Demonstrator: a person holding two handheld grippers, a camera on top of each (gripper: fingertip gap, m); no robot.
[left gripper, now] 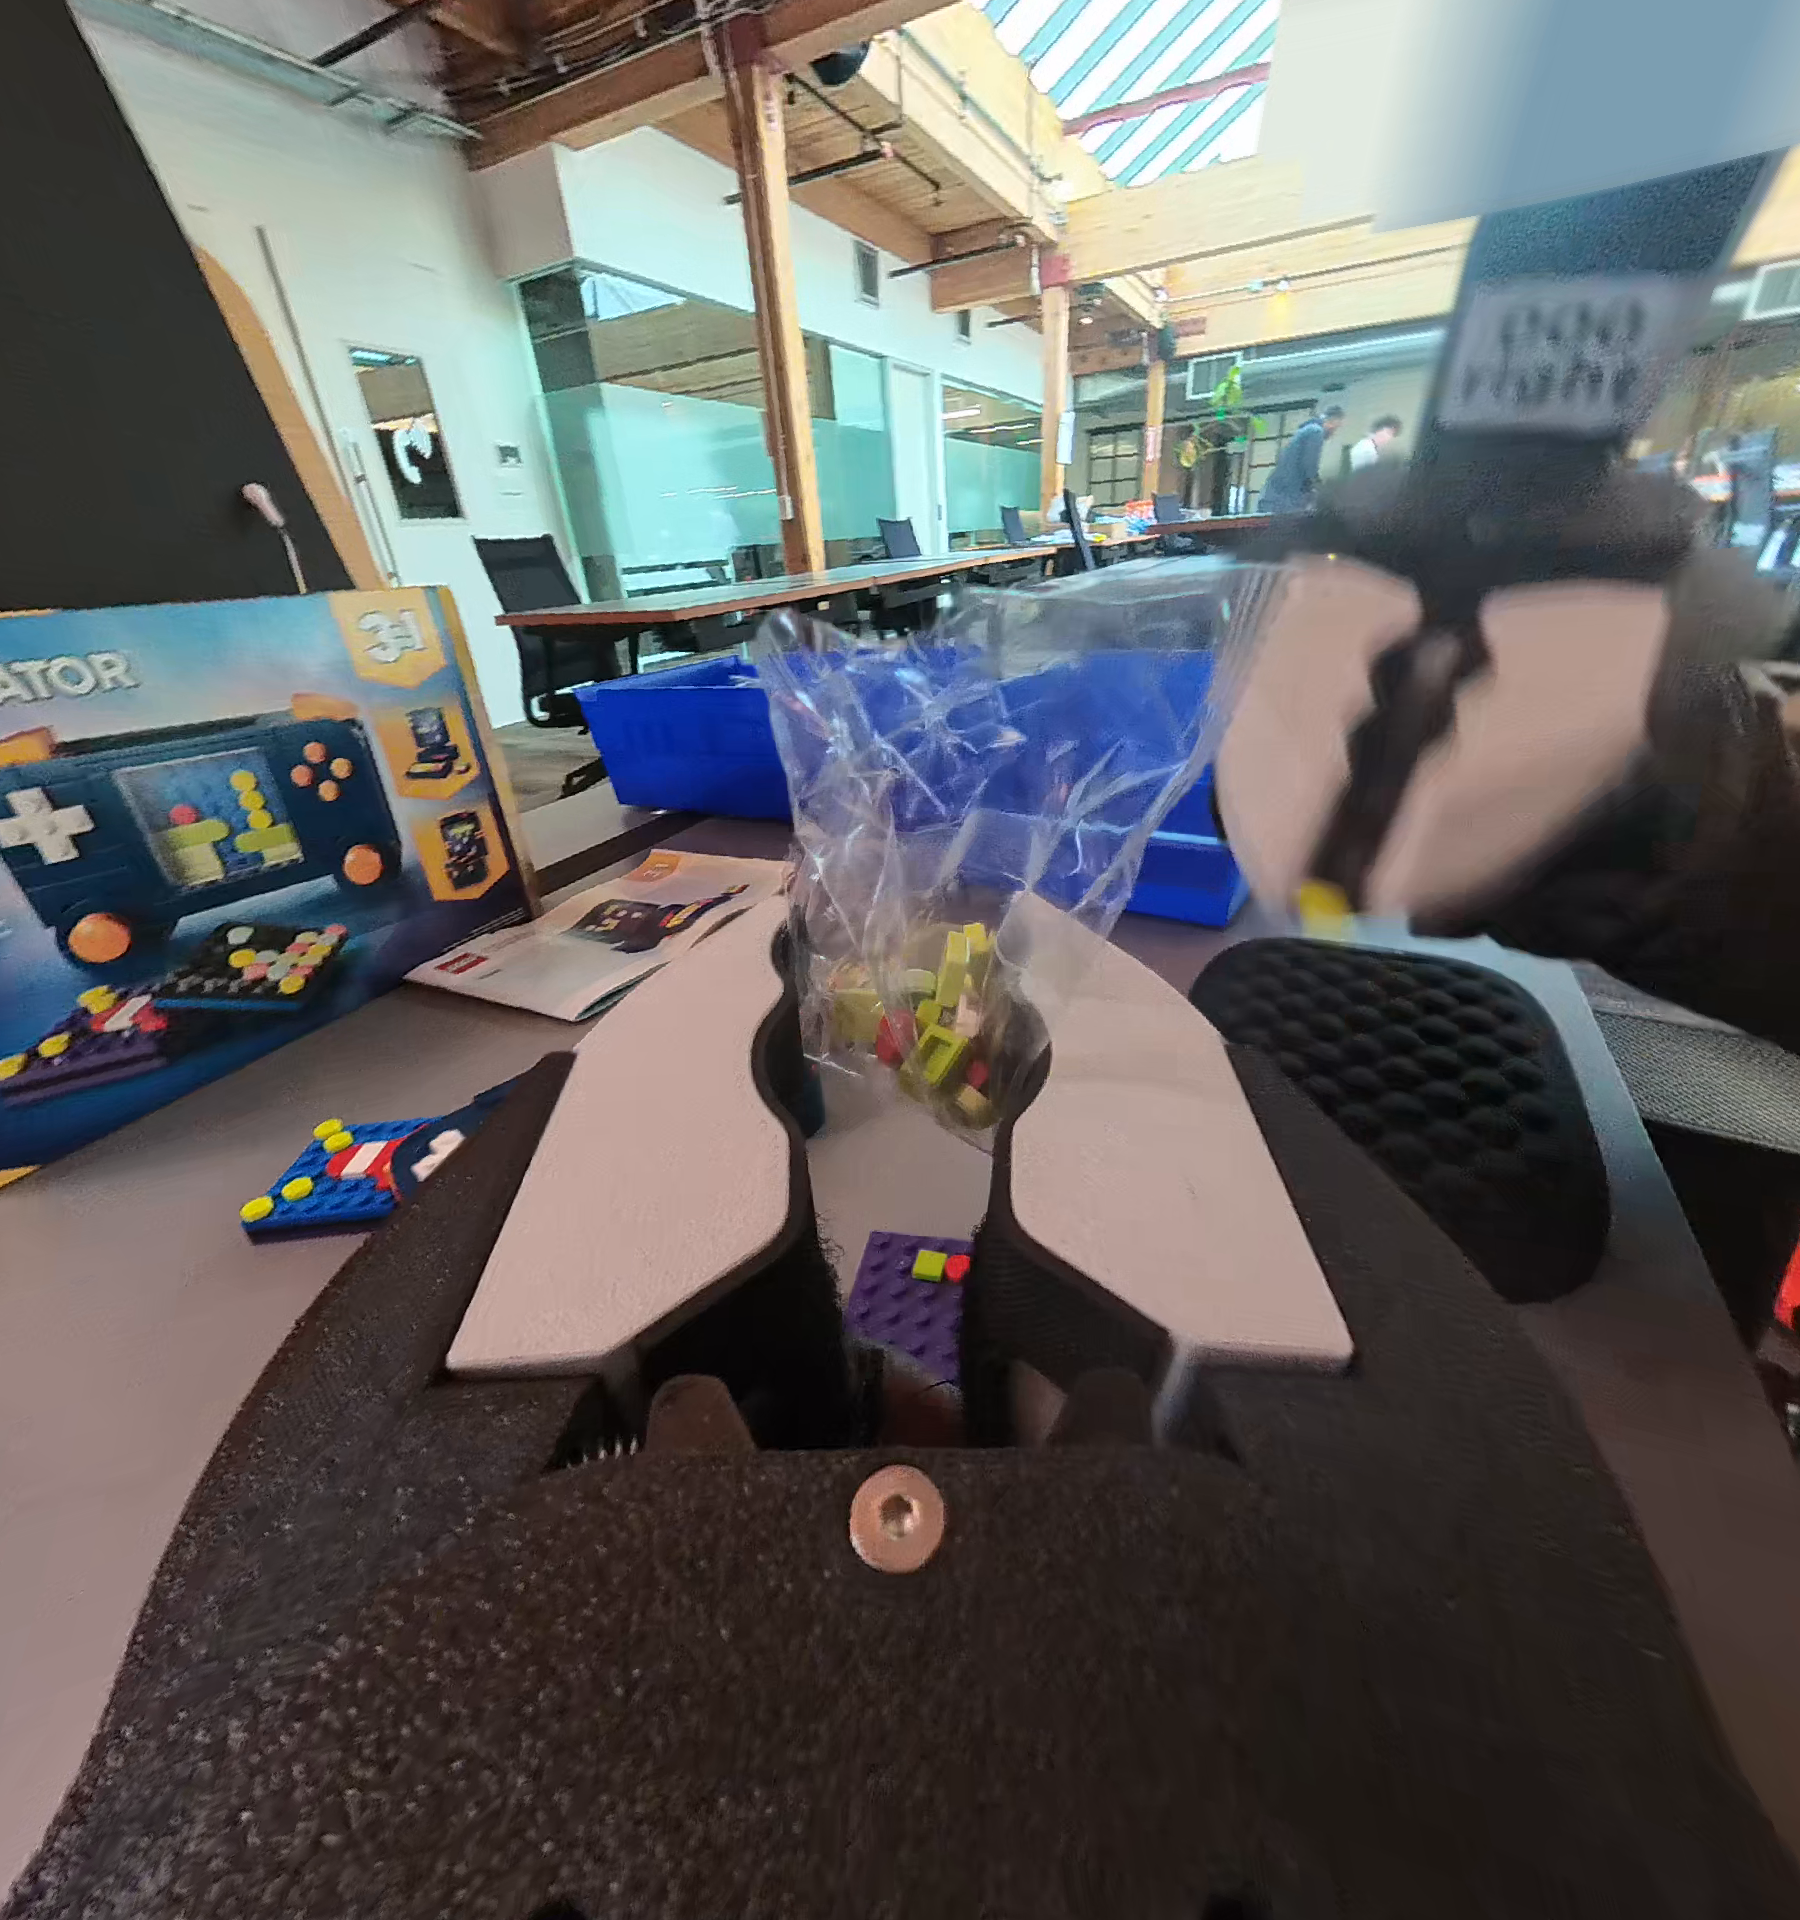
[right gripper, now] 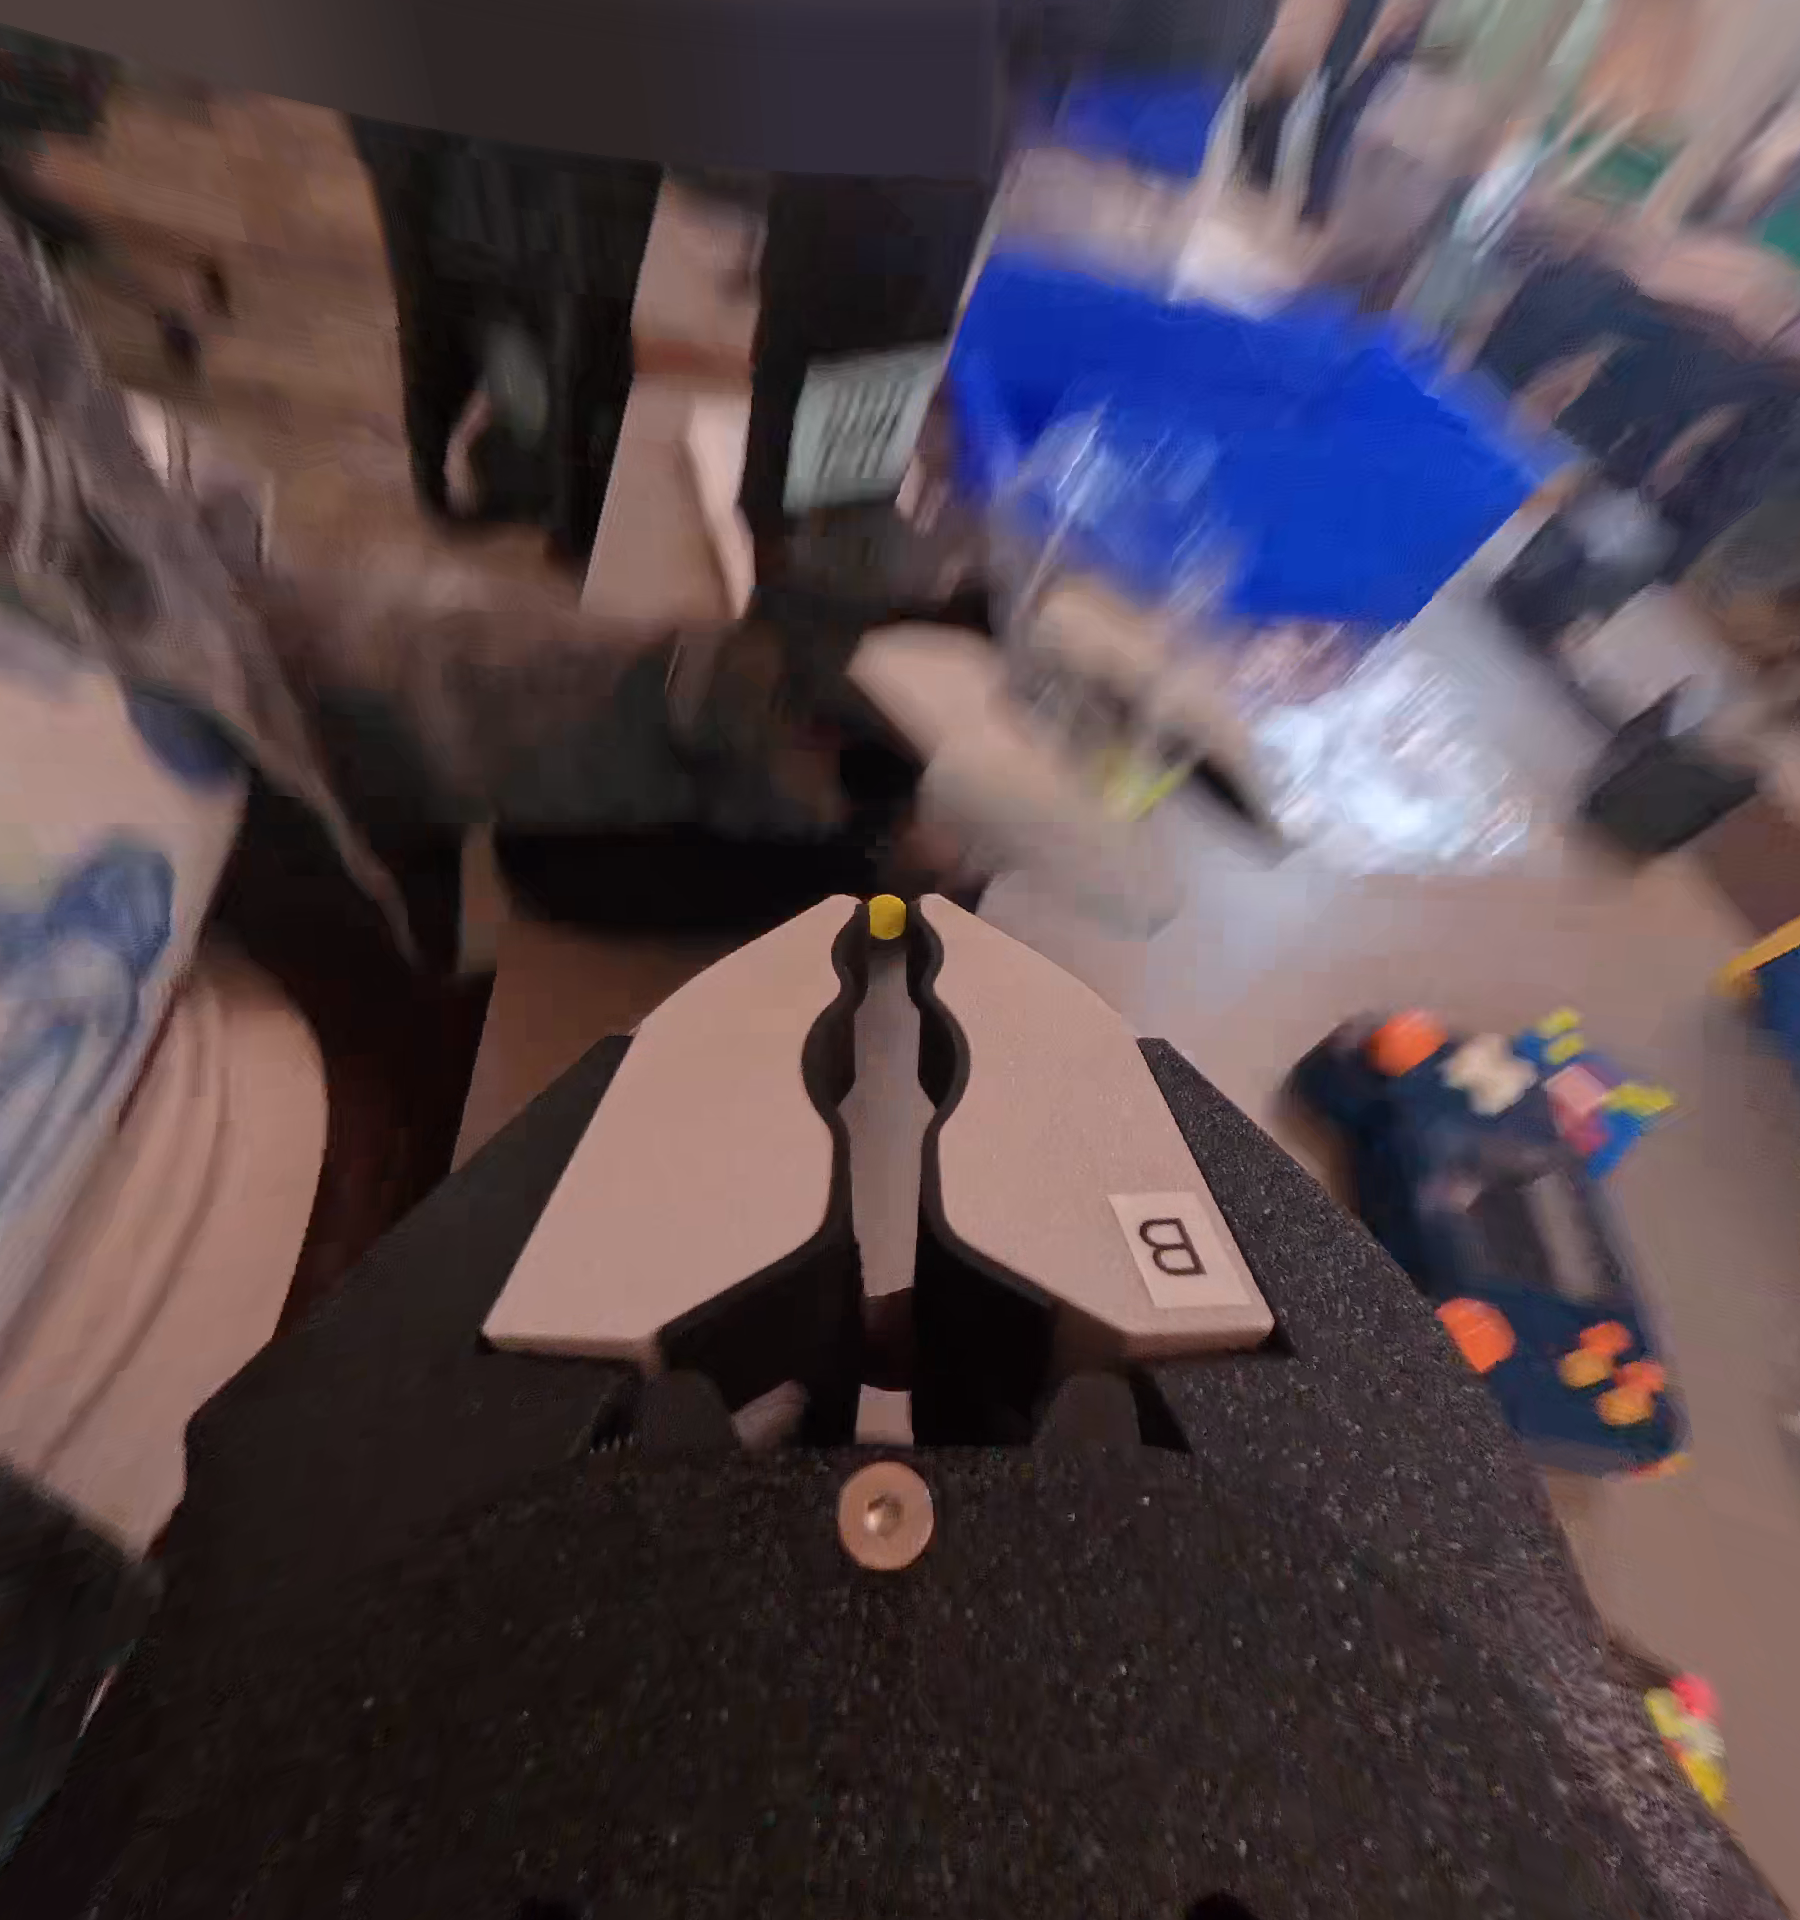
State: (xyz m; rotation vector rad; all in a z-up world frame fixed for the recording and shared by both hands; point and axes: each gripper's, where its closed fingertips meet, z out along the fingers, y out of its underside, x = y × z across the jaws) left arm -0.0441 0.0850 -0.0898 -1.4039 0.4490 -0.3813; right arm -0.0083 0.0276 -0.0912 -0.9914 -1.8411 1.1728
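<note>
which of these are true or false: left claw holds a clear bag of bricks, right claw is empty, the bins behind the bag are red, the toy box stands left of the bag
1. The left claw holds a clear bag of bricks: true.
2. The right claw is empty: false, it pinches a small yellow piece.
3. The bins behind the bag are red: false, they are blue.
4. The toy box stands left of the bag: true.

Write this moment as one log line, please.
left gripper: shut on clear bag of bricks | right gripper: shut on small yellow piece | right view blurred
</note>
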